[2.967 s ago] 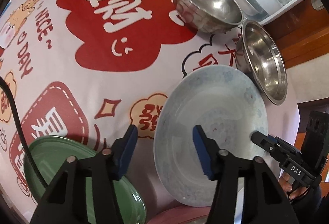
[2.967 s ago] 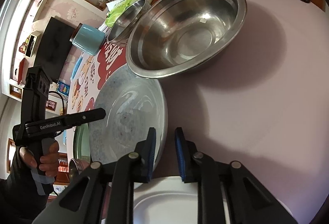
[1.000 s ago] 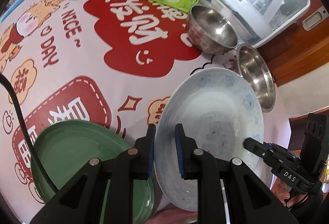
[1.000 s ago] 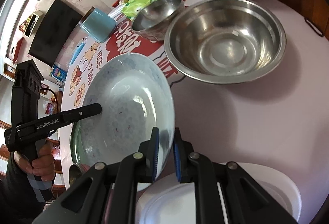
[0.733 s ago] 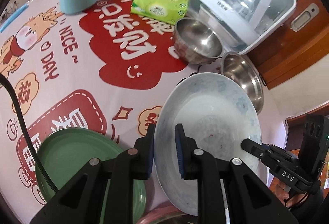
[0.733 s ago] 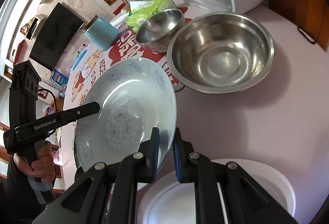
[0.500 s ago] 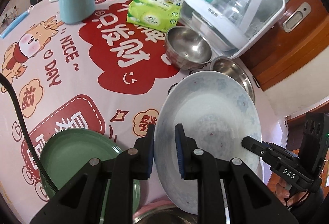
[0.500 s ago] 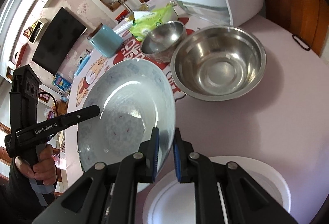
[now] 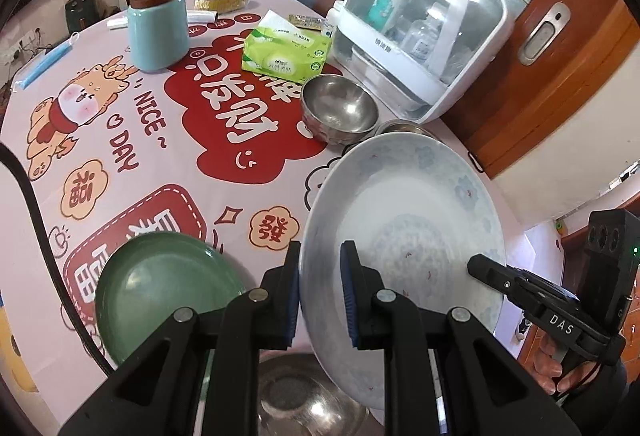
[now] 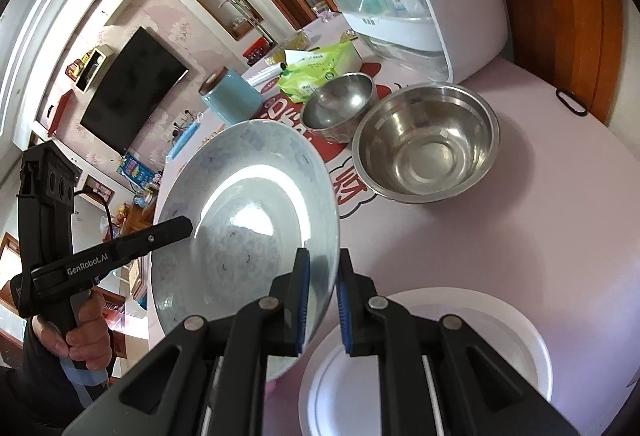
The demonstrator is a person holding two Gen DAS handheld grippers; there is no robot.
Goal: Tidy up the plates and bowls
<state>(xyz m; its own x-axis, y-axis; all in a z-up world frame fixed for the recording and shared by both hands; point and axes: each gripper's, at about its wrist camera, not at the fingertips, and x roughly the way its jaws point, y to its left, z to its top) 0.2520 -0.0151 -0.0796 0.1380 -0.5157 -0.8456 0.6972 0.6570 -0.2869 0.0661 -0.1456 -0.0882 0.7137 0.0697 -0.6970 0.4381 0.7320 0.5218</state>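
Note:
A pale blue patterned plate (image 9: 400, 236) hangs tilted above the table, held from both sides. My left gripper (image 9: 320, 252) is shut on its left rim. My right gripper (image 10: 323, 256) is shut on the opposite rim of the same plate (image 10: 240, 220). A green plate (image 9: 160, 284) lies on the tablecloth to the lower left. A white plate (image 10: 440, 356) lies under the right gripper. A small steel bowl (image 10: 340, 103) and a large steel bowl (image 10: 428, 151) stand side by side beyond the held plate. Another steel bowl (image 9: 296, 396) shows beneath the left gripper.
At the far side stand a teal jar (image 9: 158, 31), a green tissue pack (image 9: 286, 53) and a white dish cabinet (image 9: 420, 35). The table's edge (image 9: 500, 195) runs close on the right. A person's hand (image 10: 86, 336) holds the left gripper's handle.
The left gripper has closed on the plate's rim. Both grippers have lifted the plate off the table, and the bowls and the table now look farther away.

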